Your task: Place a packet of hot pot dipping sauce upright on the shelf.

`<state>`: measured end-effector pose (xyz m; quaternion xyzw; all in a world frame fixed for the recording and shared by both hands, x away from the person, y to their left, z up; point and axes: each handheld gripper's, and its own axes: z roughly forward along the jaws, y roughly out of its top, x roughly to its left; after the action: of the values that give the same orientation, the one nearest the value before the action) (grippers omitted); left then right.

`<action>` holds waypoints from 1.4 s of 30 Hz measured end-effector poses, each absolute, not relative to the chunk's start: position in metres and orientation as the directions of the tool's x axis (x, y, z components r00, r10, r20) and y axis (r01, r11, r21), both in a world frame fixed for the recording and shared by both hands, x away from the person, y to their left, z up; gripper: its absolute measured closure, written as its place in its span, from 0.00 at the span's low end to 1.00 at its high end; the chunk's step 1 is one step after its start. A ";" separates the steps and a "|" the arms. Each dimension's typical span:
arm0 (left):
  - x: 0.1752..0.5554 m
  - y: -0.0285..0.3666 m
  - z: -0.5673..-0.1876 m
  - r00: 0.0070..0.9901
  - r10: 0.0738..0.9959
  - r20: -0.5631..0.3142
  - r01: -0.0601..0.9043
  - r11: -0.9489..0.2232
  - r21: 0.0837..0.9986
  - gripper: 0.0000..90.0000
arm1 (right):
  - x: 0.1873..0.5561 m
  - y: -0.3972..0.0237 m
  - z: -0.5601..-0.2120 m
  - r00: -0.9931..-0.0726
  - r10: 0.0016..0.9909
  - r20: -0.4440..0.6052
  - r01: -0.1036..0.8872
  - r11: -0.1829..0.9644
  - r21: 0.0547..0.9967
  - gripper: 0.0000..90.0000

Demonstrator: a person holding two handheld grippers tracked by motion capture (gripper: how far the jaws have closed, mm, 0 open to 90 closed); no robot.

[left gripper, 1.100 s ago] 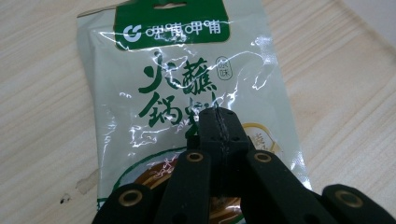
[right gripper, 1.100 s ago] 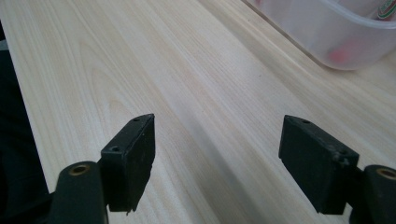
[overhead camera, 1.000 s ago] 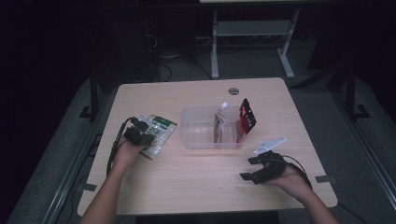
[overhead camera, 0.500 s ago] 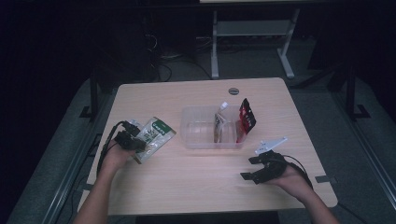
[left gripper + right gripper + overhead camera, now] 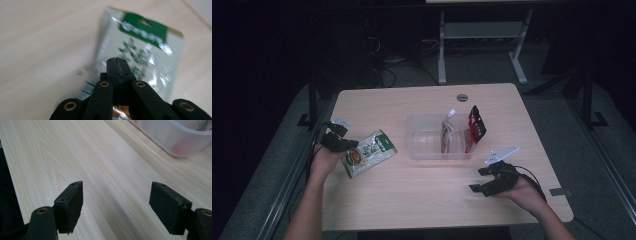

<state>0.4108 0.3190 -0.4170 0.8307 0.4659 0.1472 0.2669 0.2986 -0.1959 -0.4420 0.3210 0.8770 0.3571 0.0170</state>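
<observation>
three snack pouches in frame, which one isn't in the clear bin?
The green-and-silver pouch. It is outside the clear bin, at its left, pinched at one end by the left gripper. The red-black pouch and tan pouch stand inside the bin.

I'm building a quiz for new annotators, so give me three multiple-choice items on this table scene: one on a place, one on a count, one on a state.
1. Where does the clear tub stand?
A. mid-table
B. on the floor
C. in a hand

2. How many packets stand in the tub?
A. none
B. two
C. five

3. How is the left tool?
A. wide open over bare table
B. shut on the green packet
C. inside the tub

Answers:
1 A, the high view shows it at the table's middle.
2 B, a tan pouch and a red packet lean there.
3 B, its jaws meet on the packet's edge.
</observation>
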 end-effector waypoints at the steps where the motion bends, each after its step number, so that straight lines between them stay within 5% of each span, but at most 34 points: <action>1: 0.417 0.322 -0.419 0.507 0.862 0.002 0.701 -0.413 0.581 1.00 | 0.299 -0.196 -0.442 -0.793 0.575 0.200 0.551 0.539 0.637 0.30; 10: 0.439 0.336 -0.451 0.425 0.904 -0.056 0.762 -0.324 0.561 1.00 | 0.299 -0.199 -0.442 -0.788 0.581 0.203 0.556 0.531 0.639 0.30; 42: 0.405 0.262 -0.445 0.706 0.708 -0.023 0.611 -0.593 0.524 1.00 | 0.298 -0.198 -0.441 -0.795 0.575 0.195 0.547 0.538 0.642 0.30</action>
<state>0.4055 0.2621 -0.4455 0.8876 0.3714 0.0942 0.2556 0.2983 -0.1984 -0.4409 0.3197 0.8767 0.3589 0.0195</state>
